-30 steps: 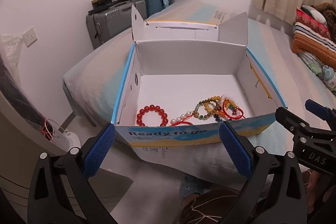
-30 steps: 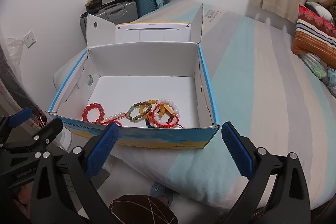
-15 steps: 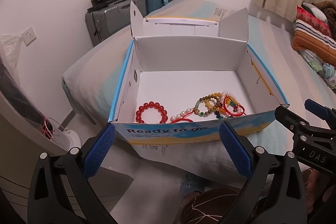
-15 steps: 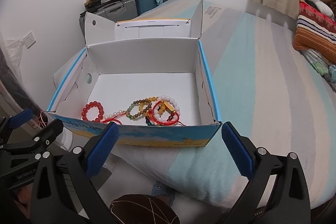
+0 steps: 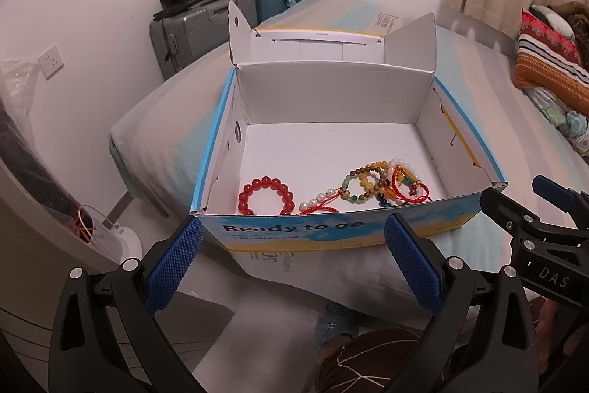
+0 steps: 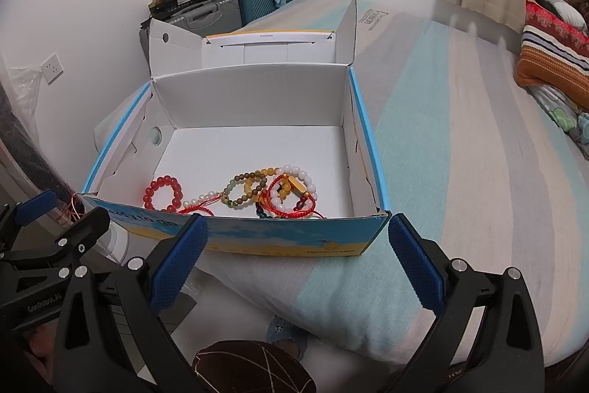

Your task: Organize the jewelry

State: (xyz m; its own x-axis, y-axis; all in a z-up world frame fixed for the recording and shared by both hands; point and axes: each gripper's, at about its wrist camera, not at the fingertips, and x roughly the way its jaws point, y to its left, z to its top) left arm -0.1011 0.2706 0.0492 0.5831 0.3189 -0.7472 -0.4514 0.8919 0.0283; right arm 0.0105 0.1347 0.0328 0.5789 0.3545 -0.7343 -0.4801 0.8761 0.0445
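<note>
Glossy beaded bracelets point(image 5: 266, 195) lie in a matt white cardboard box point(image 5: 333, 96) on striped cloth bedding point(image 6: 460, 150).

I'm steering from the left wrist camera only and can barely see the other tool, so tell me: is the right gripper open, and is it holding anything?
Observer: The right gripper is open and empty, with its fingers short of the near wall of the cardboard box.
Operator: And is anything tangled in there?
Observer: Yes. The right wrist view shows a red cord bracelet looping across the white bead bracelet, so lifting one would probably drag the other.
</note>
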